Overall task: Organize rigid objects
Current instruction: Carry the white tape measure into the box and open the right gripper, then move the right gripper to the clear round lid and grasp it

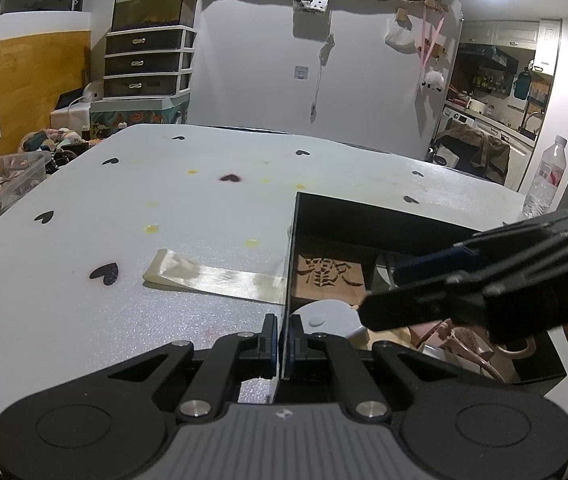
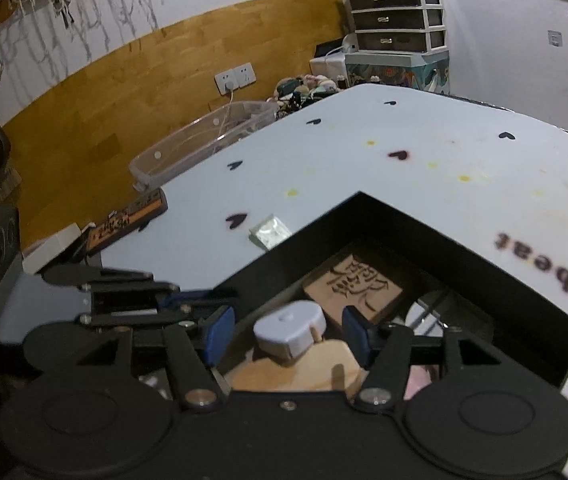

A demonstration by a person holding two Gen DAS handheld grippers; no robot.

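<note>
Two grippers: left (image 1: 283, 340) clamped on upright box wall (image 1: 290, 256), right (image 2: 284, 334) spread above it.

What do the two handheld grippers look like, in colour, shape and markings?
The left gripper and the right gripper are matte black, with angular linkage arms, silver pivot bolts, round discs on both sides of the base and blue finger pads. The left base has a ribbed grey panel with a small logo. No cables show.
</note>
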